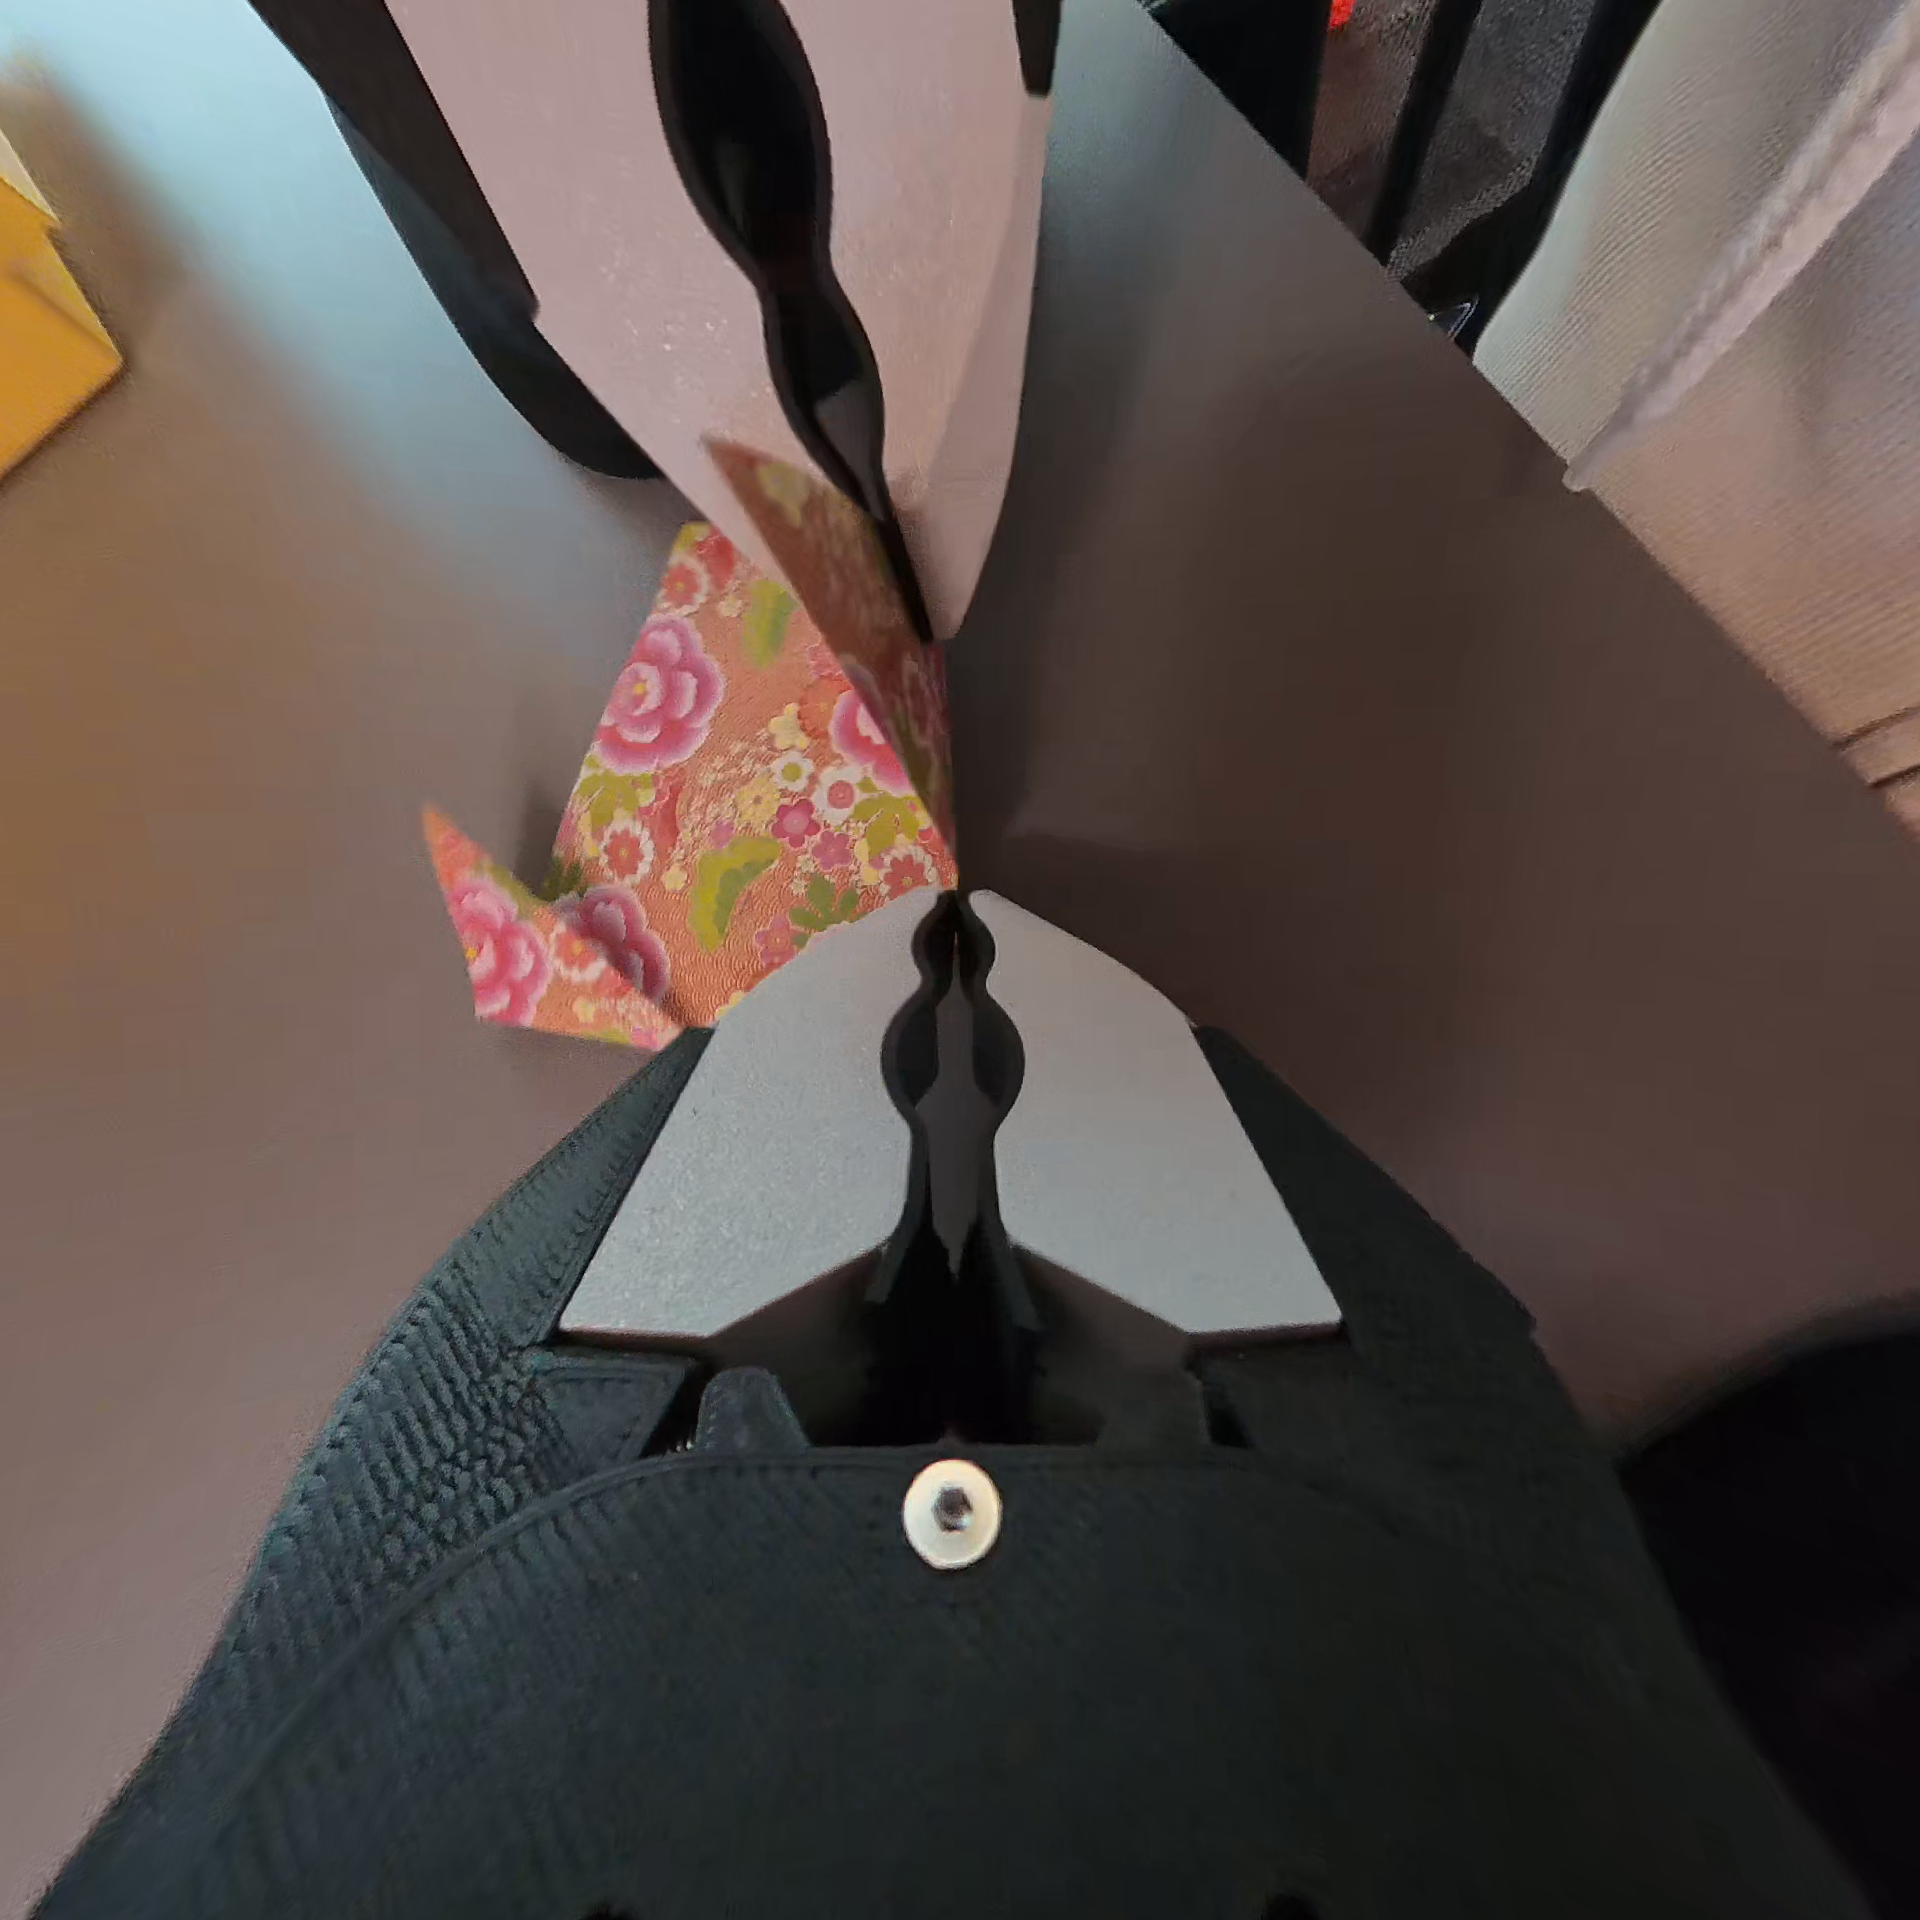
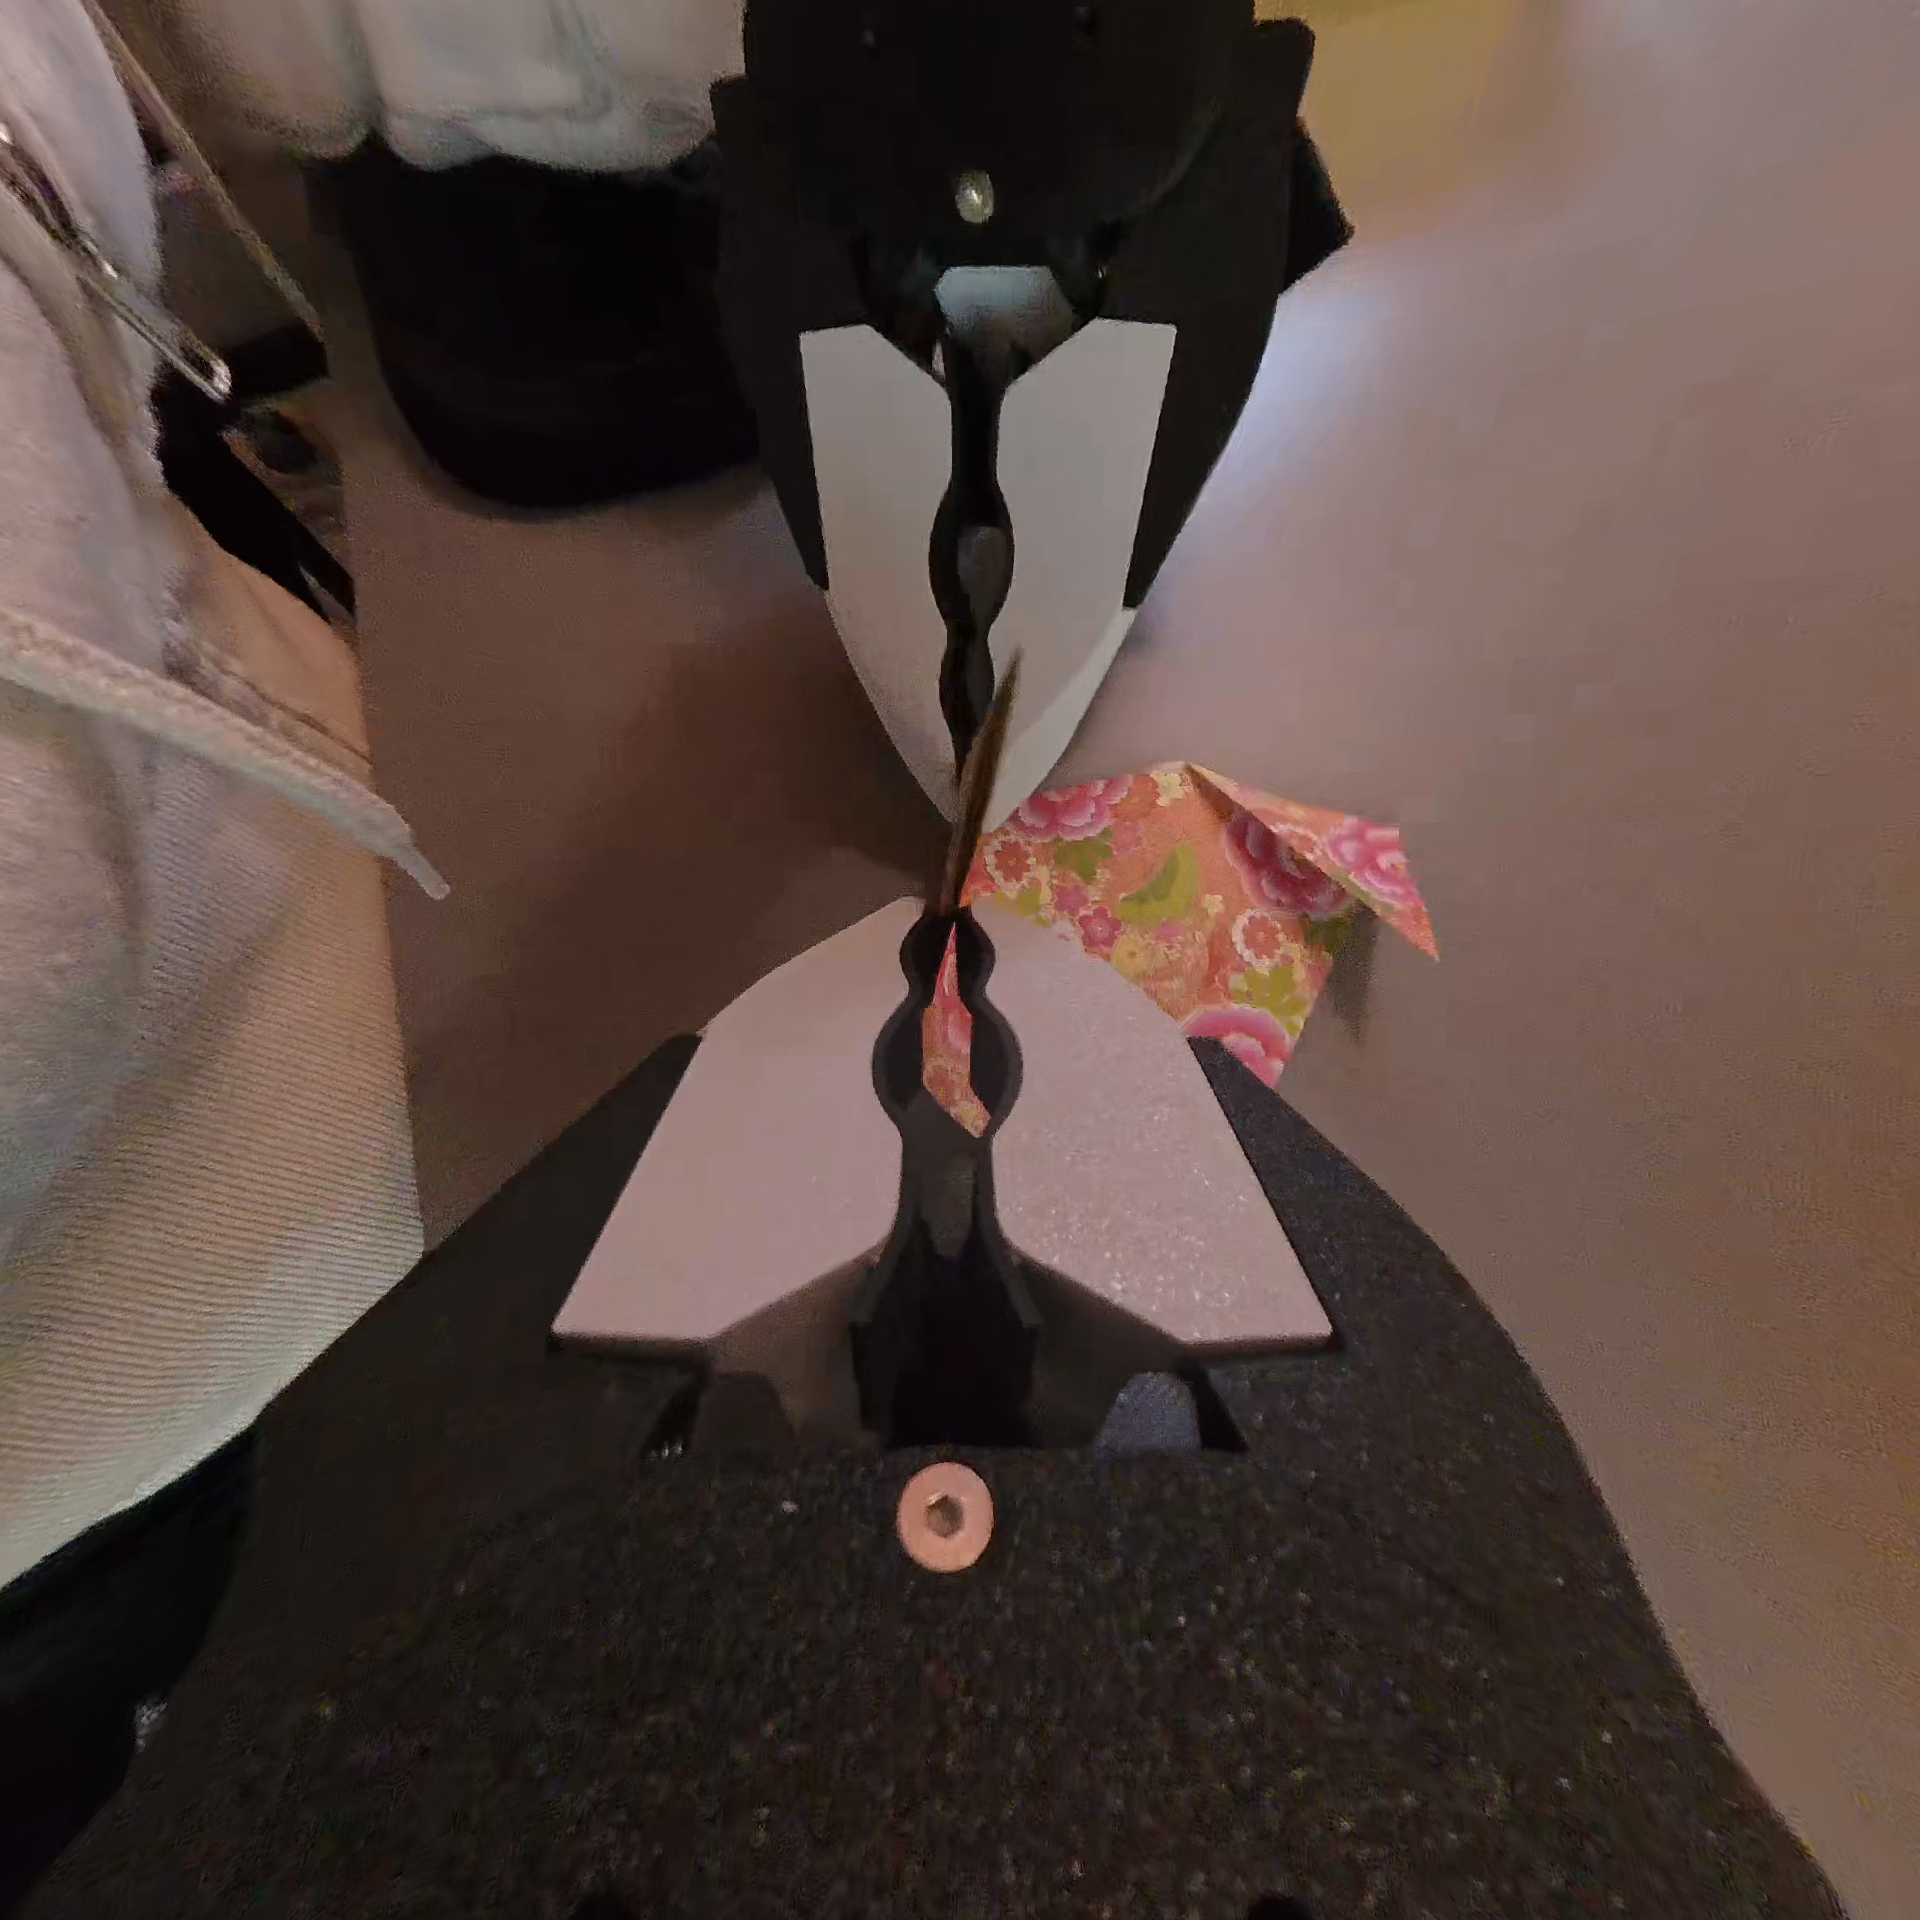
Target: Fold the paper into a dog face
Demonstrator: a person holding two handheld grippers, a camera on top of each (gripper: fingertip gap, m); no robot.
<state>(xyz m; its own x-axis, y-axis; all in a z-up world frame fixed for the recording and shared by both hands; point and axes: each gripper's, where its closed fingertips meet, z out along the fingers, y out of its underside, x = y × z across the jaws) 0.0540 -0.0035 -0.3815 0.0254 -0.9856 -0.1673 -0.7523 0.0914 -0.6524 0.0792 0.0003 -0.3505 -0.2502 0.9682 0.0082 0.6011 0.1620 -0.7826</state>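
Observation:
The floral orange-pink paper (image 1: pixel 727 790) is partly folded, with a folded-over point at its far left (image 1: pixel 499 935). It is lifted a little off the grey-brown table (image 1: pixel 260 1143). My left gripper (image 1: pixel 954 906) is shut and pinches the paper's near right corner at the very tips. The right gripper (image 1: pixel 940 623) comes in from the top, shut on a raised flap (image 1: pixel 831 551). In the right wrist view my right gripper (image 2: pixel 945 914) is shut with a strip of paper (image 2: pixel 951 1039) between its fingers. The left gripper (image 2: pixel 966 800) meets it tip to tip, and the paper's body (image 2: pixel 1195 894) spreads to the right.
A person in light clothing (image 2: pixel 156 935) stands close beside the table, also visible in the left wrist view (image 1: pixel 1714 364). A yellow box (image 1: pixel 42 343) sits at the far left. A dark object (image 1: pixel 1787 1558) lies at the lower right. There is about 4 cm between the tips of the two grippers.

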